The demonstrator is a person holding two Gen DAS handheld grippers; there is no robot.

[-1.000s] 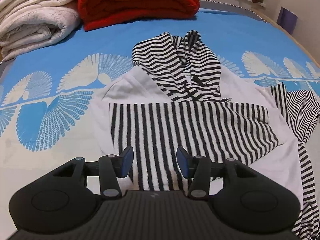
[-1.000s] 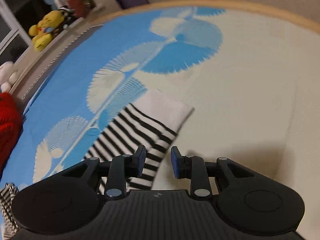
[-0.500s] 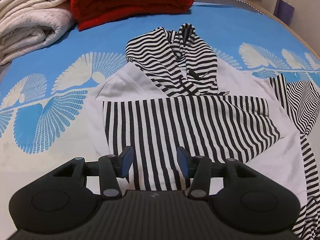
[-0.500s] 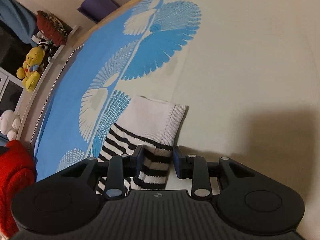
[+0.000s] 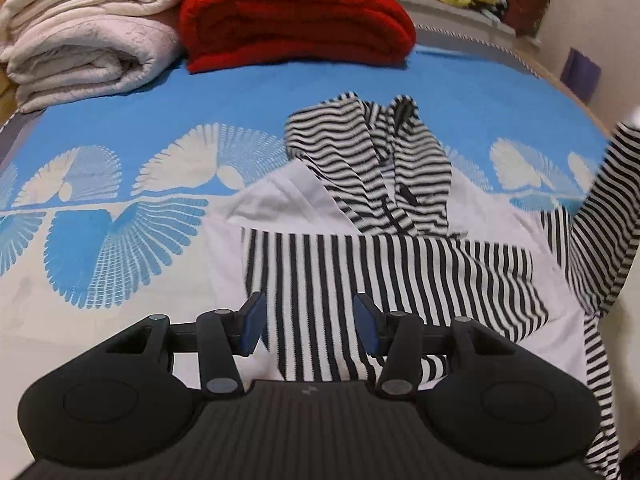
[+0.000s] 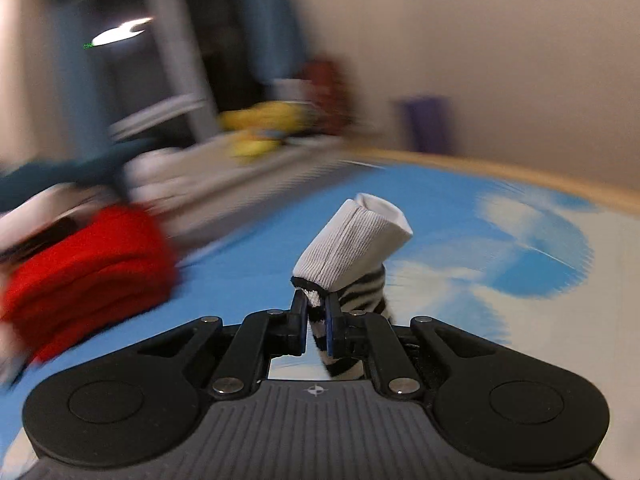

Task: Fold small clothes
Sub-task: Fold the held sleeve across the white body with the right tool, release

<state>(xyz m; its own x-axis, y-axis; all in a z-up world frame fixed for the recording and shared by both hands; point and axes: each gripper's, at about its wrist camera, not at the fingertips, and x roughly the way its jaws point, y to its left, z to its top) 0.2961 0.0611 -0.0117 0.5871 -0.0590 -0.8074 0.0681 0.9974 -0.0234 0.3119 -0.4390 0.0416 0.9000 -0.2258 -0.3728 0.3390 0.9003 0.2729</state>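
Right gripper [image 6: 317, 320] closing on white-cuffed striped sleeve [image 6: 352, 246], lifted; black-and-white striped hoodie body [image 5: 384, 272] lies leftward, sleeve's long axis running across toward it.

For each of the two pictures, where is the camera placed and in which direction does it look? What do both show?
Left wrist: on the left hand-held gripper, jaws open and empty, looking down over the striped hoodie toward the red blanket.
Right wrist: on the right hand-held gripper, jaws closing on the sleeve, looking more level across the bed; background blurred.
Shared: blue patterned bed, red blanket, raised sleeve. No hand shows.
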